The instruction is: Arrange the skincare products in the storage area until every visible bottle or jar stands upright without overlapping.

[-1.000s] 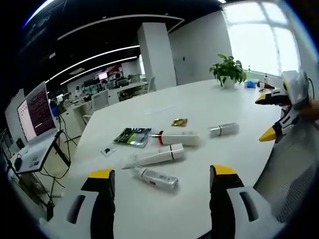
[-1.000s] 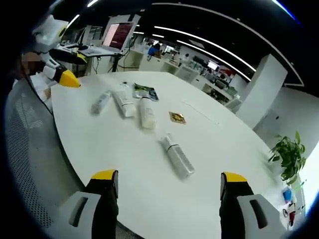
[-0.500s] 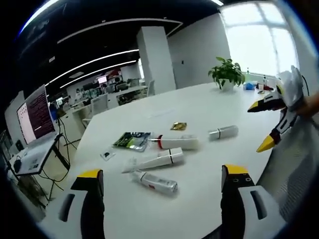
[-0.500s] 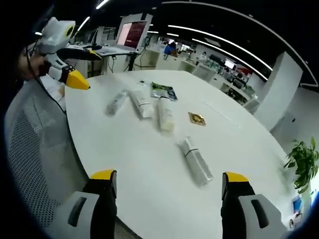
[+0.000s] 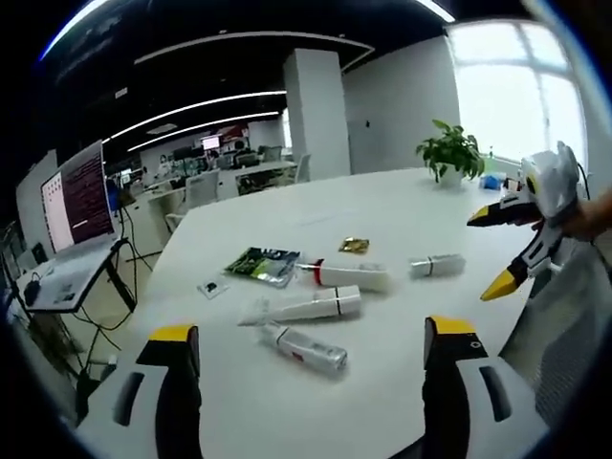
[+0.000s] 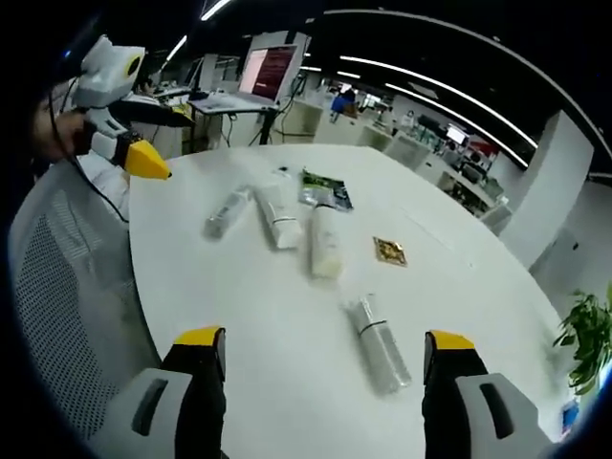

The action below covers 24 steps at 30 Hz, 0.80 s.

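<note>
With both the left gripper (image 5: 311, 349) and right gripper (image 6: 325, 359) wide open and empty, the round tubes (image 5: 304, 306) at 12 o'clock could roll off the table (image 5: 402, 210) if nudged.

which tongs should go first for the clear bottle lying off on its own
Right, probably. In the right gripper view the clear bottle lies just ahead of the open right tongs, between the jaws. The left tongs face a different bottle; from there the clear one lies further across the table.
</note>
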Motion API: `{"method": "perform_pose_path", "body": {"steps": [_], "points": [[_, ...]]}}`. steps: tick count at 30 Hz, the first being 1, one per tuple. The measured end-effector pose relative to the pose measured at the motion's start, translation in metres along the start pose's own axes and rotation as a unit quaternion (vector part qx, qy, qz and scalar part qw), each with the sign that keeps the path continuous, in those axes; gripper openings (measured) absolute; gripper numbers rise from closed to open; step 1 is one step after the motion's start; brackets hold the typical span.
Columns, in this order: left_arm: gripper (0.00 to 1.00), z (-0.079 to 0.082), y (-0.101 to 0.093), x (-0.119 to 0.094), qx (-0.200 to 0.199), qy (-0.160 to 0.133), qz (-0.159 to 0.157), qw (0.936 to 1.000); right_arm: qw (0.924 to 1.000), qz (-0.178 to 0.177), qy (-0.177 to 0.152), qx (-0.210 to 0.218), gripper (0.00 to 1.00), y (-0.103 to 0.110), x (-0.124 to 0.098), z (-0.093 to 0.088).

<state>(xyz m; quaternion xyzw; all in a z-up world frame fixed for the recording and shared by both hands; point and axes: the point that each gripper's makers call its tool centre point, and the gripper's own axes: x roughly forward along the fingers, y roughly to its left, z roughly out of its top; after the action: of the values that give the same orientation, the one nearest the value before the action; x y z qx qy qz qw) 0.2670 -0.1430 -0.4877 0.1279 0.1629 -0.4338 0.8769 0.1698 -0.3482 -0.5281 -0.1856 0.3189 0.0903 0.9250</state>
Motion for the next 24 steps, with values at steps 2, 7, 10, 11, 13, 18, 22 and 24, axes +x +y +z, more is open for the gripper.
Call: {"method": "perform_pose_path", "body": {"steps": [2,7,10,11,13,18,22,24], "points": [[0.91,0.0,-0.002,0.0,0.005,0.001,0.0,1.0,1.0,-0.002,-0.004,-0.003,0.89,-0.004,0.0,0.008],[0.9,0.0,-0.01,0.0,0.02,0.005,-0.009,0.9998,0.9997,-0.004,-0.016,-0.018,0.88,-0.009,0.005,0.026],[0.9,0.001,-0.01,-0.001,0.016,0.005,-0.008,0.9998,0.9993,-0.001,-0.026,-0.025,0.88,-0.011,0.01,0.04],[0.9,0.002,-0.008,-0.001,0.014,0.002,-0.005,0.9999,0.9993,0.001,-0.028,-0.025,0.88,-0.01,0.011,0.045],[0.91,0.002,-0.007,-0.002,0.007,0.002,-0.003,1.0,0.999,0.006,-0.032,-0.031,0.87,-0.009,0.014,0.054],[0.93,0.004,-0.007,-0.002,0.007,-0.001,0.0,1.0,0.9977,0.018,-0.041,-0.05,0.86,-0.005,0.024,0.074],[0.96,0.004,-0.009,-0.002,0.007,0.0,-0.003,1.0,0.9964,0.031,-0.048,-0.063,0.86,0.001,0.031,0.086],[0.95,0.004,-0.01,-0.003,0.011,0.002,-0.002,0.9999,0.9958,0.036,-0.049,-0.068,0.86,0.004,0.033,0.09]]}}
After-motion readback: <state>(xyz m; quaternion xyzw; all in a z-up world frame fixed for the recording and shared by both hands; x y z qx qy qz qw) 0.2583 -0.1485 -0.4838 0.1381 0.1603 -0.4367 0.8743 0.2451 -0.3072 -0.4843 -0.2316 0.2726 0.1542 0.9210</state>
